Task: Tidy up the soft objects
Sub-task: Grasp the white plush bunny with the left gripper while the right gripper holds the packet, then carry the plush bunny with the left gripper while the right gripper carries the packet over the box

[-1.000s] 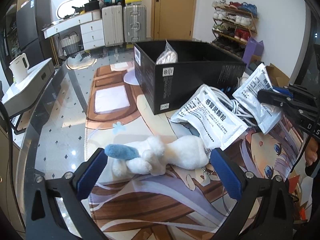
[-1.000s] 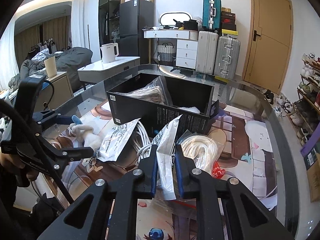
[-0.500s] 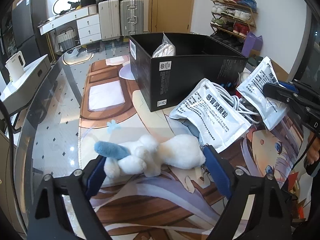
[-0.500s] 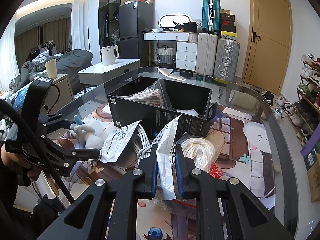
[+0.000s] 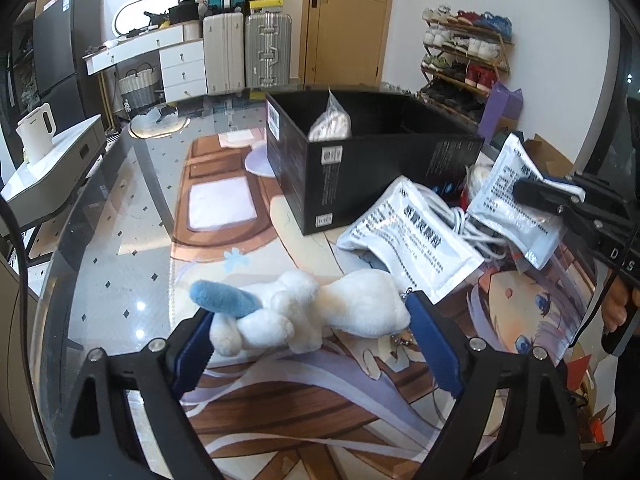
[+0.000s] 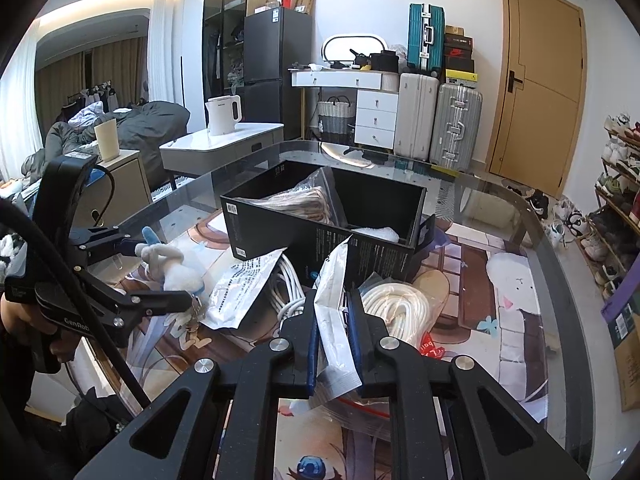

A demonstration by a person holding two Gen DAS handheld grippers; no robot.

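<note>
Left wrist view: left gripper [image 5: 310, 334] low over the counter [image 5: 120, 248], fingers [image 5: 192, 346] set wide on either side of a white plush toy [image 5: 320, 308] with a blue ear. Toy lying flat on the printed mat [image 5: 320, 400] near the counter's near edge; left pad against its paw, right pad against its rump, contact on both ends. Small metal chain at the toy's rump end, beside the right finger.

Further in from the toy, toward the middle of the counter: a white pouch [image 5: 404, 240] with printed text, resting on a bundle of white cable [image 5: 472, 224]. Beyond those, a black box [image 5: 360, 168], open at the top, with a clear bag [image 5: 330, 124] of something pale standing inside it at the left end.

Right wrist view: right gripper [image 6: 334, 320] with fingers narrow, clamped on a second white pouch [image 6: 334, 300] held upright on its edge. Just past it, a coil of white rope [image 6: 400, 308] in a clear bag, lying against the front wall of the box [image 6: 320, 216]. Left gripper [image 6: 160, 272] visible at the left edge of the counter [image 6: 520, 216], toy [image 6: 172, 264] between its fingers, a hand [image 6: 16, 312] on its handle.
</note>
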